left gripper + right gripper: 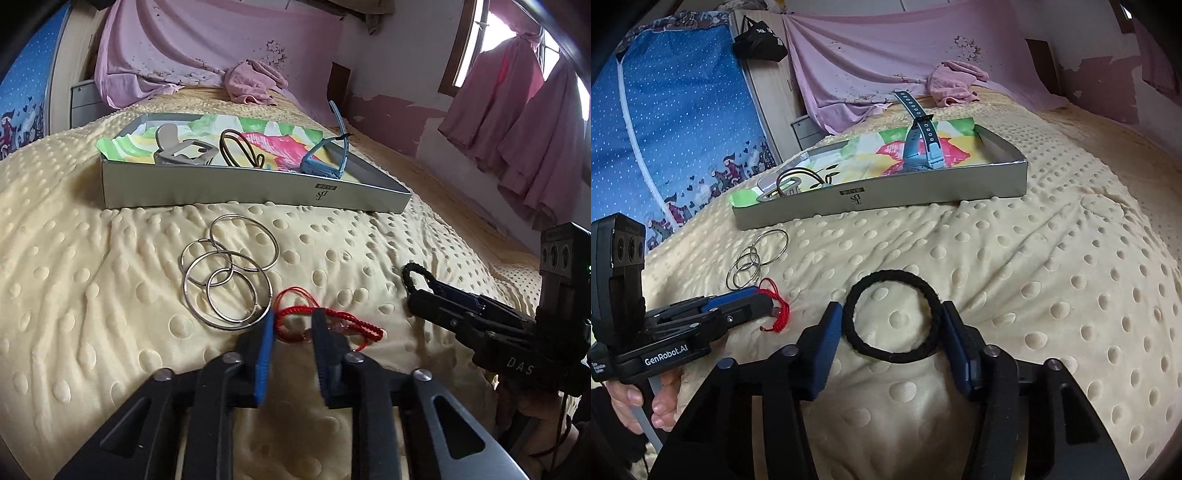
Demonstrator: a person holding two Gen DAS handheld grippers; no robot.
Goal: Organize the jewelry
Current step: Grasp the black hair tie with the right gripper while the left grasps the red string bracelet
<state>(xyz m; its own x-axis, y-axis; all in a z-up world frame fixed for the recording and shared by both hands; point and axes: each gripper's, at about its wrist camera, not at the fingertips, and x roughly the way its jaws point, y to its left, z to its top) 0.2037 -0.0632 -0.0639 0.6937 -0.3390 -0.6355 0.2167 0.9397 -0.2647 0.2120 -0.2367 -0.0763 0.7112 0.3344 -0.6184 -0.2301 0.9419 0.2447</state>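
**Both grippers down on bracelets on the bed**

Your left gripper (293, 325) is low on the cream dotted blanket (369, 258), its fingers either side of the red braided cord bracelet (332, 325). In the left wrist view a gap seems to remain between the blue pad and the black one, with the red cord running through it; from the right wrist view the same gripper (774, 304) looks pressed together, the red cord (775, 306) spilling out at its tip. Take it as pinching the cord.

Your right gripper (892, 326) sits with a finger on each side of the black braided bracelet (892, 317), which lies flat on the blanket. The pads touch the loop's left and right edges and the ring looks slightly oval between them, so the gripper is pinching the black bracelet across its width. In the left wrist view the loop (417, 277) pokes out past the fingertips.

Just left of the red cord lies a cluster of silver rings (229, 269), overlapping one another, untouched. Beyond them stands the shallow grey box tray (258, 188), lined with bright floral paper, holding a blue watch (321, 158), a dark wire bangle (240, 147) and a silver metal piece (184, 151).
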